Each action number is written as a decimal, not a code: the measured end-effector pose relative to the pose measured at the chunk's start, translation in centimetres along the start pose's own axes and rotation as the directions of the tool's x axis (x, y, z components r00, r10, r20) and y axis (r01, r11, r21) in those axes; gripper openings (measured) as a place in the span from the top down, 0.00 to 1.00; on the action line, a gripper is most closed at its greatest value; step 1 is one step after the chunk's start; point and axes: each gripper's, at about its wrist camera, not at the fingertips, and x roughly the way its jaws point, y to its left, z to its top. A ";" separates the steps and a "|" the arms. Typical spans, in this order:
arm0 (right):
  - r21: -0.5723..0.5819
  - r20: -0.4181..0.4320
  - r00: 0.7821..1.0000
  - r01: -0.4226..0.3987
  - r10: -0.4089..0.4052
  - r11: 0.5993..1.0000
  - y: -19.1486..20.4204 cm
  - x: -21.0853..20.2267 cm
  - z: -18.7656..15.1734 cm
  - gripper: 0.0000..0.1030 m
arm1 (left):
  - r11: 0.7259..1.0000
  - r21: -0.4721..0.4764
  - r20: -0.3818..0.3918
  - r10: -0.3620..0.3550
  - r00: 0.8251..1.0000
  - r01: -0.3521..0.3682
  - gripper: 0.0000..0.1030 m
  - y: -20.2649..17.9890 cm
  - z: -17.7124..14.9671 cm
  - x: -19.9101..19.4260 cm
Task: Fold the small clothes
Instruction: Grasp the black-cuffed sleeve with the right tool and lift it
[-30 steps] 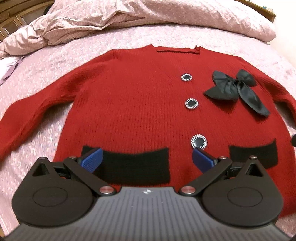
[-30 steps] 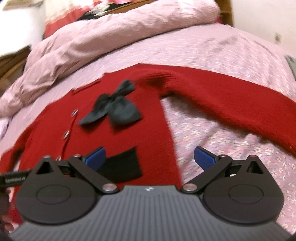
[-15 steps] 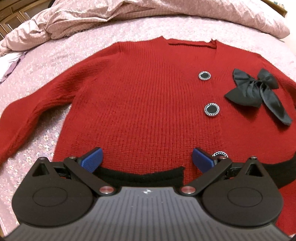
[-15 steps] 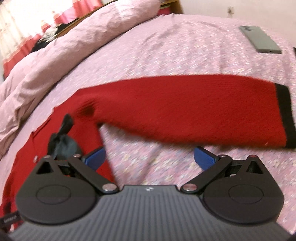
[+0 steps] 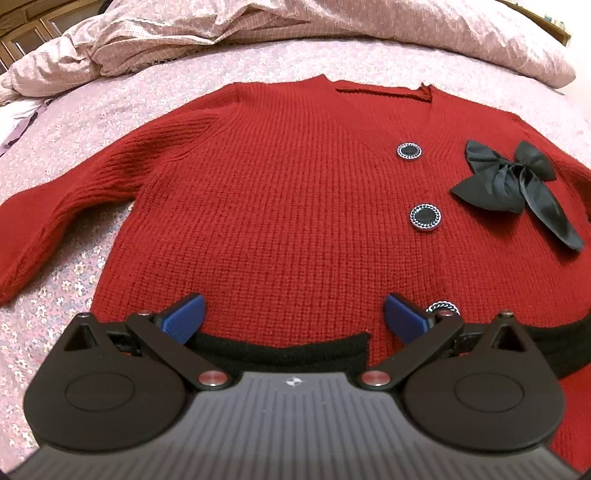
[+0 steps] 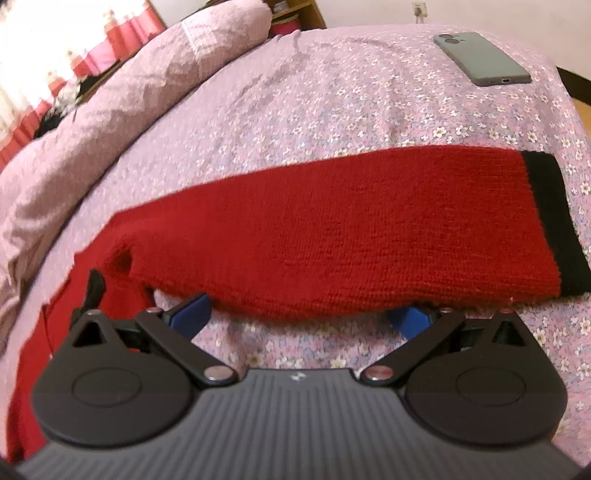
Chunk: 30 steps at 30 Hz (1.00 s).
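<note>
A red knit cardigan [image 5: 280,206] lies flat and face up on the bed, with round black buttons [image 5: 425,216], a black bow [image 5: 511,184] and black pocket trim [image 5: 284,347]. My left gripper [image 5: 293,319] hovers open over its lower front, blue fingertips [image 5: 184,319] just above the pocket trim. In the right wrist view the cardigan's sleeve [image 6: 332,236] stretches sideways, ending in a black cuff [image 6: 550,221]. My right gripper [image 6: 301,315] is open at the sleeve's near edge, nothing between its fingers.
The pink flowered bedsheet [image 6: 369,103] carries a grey phone [image 6: 480,61] near its far right corner. A rumpled pink duvet [image 5: 258,26] lies along the head of the bed. The other sleeve [image 5: 44,221] runs off to the left.
The left gripper has moved forward over the cardigan's body, so the pocket trim sits lower in view. The right gripper swung right, off the body, up to the outstretched sleeve.
</note>
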 end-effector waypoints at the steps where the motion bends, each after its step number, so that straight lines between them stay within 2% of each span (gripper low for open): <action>1: 0.015 0.006 1.000 -0.006 0.006 1.000 -0.2 0.0 0.1 0.00 | 1.000 0.000 0.000 0.000 1.000 0.000 0.00 0.0 -0.1 -0.1; 13: 0.176 0.058 0.998 -0.020 0.010 0.984 -1.5 0.4 0.8 0.00 | 1.000 -0.004 0.000 0.001 1.000 -0.001 0.00 0.2 -0.1 -0.7; 16: 0.206 0.072 0.997 -0.021 0.007 0.978 -2.0 -0.2 0.9 0.13 | 1.000 -0.001 -0.007 -0.003 1.000 0.003 0.00 0.2 0.1 -1.0; 21: 0.262 0.114 0.993 -0.066 0.037 0.963 -3.5 -1.2 1.3 0.47 | 1.000 0.008 0.004 -0.002 1.000 0.002 0.00 0.3 0.3 -1.9; 22: 0.264 0.117 0.992 -0.072 0.042 0.962 -3.6 -1.3 1.5 0.49 | 1.000 0.012 0.010 -0.001 1.000 0.001 0.00 0.3 0.4 -2.1; 24: 0.252 0.121 0.991 -0.089 0.060 0.964 -3.7 -1.2 1.8 0.72 | 1.000 0.017 0.024 -0.002 1.000 0.001 0.00 0.3 0.4 -2.6; 25: 0.237 0.122 0.990 -0.099 0.072 0.966 -3.5 -1.1 1.9 0.77 | 1.000 0.018 0.030 -0.003 1.000 0.003 0.00 0.4 0.5 -2.8; 27: 0.202 0.136 0.986 -0.119 0.093 0.972 -3.0 -1.3 2.3 0.82 | 1.000 0.018 0.043 -0.004 0.999 0.004 0.00 0.5 0.6 -3.3; 30: 0.101 0.186 0.975 -0.144 0.123 0.984 -1.3 -2.2 2.8 0.84 | 1.000 0.011 0.062 -0.002 0.998 0.001 0.00 1.0 0.9 -3.9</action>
